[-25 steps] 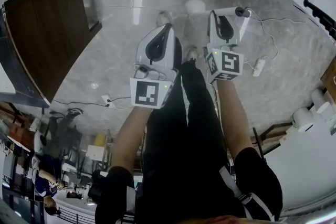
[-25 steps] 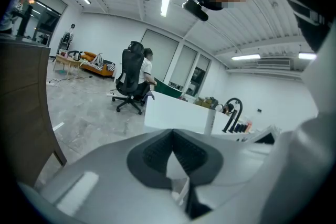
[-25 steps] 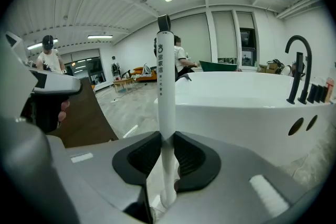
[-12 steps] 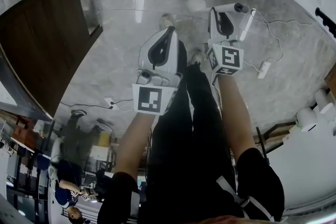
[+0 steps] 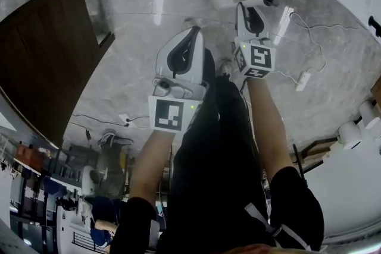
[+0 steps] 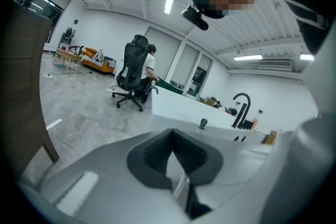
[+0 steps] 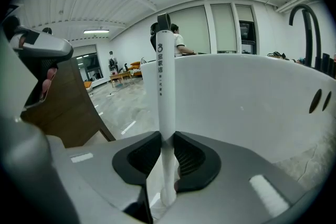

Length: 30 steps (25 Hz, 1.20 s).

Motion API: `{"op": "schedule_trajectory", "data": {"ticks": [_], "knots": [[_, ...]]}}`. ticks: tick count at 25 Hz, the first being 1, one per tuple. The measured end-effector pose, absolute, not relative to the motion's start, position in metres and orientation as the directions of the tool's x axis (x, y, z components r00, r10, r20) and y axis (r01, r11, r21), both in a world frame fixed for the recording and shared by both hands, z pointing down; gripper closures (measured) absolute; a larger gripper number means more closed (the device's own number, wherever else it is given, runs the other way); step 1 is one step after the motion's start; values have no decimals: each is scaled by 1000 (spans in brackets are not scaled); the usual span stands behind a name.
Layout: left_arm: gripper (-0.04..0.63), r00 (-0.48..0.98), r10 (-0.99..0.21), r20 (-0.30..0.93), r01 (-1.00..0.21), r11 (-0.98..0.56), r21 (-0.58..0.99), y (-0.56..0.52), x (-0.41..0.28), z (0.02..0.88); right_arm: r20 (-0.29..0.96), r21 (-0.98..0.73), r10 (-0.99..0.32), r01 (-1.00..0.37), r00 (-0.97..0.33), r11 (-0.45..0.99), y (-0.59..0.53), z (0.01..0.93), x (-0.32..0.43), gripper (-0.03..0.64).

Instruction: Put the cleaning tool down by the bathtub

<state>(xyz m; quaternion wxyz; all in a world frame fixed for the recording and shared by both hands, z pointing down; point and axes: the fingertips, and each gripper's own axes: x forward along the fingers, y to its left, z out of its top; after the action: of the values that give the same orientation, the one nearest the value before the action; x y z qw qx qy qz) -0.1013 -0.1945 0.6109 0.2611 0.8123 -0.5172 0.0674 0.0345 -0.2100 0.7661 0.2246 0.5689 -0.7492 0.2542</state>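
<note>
Well to the left of the left gripper (image 5: pixel 193 33), a dark wooden panel (image 5: pixel 47 56) stands on the glossy grey stone floor (image 5: pixel 131 15). A black cable (image 5: pixel 89 118) trails over the floor nearer the person on that same side. The left gripper points away from the person, with its marker cube (image 5: pixel 168 114) at the forearm end. In the left gripper view its dark pads meet at the tips (image 6: pixel 172 132) with nothing between them, so it is closed and empty. Beyond those tips in that view lies the white bathtub (image 6: pixel 210 113) with a black tap (image 6: pixel 242 108) on its far rim. Further off to the left, someone sits in a black office chair (image 6: pixel 131 78). Between the two grippers the head view shows the person's legs in black trousers (image 5: pixel 220 146). The right gripper (image 5: pixel 250 6) is just right of the legs and slightly ahead of the left one. Its jaws are clamped on the cleaning tool (image 7: pixel 166 81), a slim white rod with a dark cap at its far end. In the right gripper view (image 7: pixel 167 136) the rod stands upright between the pads, and its lower end sticks out a little below them. In the head view the cleaning tool (image 5: pixel 262 2) juts to the right from that gripper's tips. Right of the right gripper, a white power strip (image 5: pixel 303 79) lies on the floor. The bathtub's white wall (image 7: pixel 252 97) rises just right of the tool.
</note>
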Motion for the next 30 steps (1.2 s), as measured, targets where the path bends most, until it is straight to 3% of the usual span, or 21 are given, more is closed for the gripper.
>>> {"op": "schedule_trajectory", "data": {"ticks": [30], "knots": [[586, 433, -837, 334, -884, -322, 339, -175, -100, 679, 653, -126, -717, -969, -242, 212, -201, 892, 40, 535]]}}
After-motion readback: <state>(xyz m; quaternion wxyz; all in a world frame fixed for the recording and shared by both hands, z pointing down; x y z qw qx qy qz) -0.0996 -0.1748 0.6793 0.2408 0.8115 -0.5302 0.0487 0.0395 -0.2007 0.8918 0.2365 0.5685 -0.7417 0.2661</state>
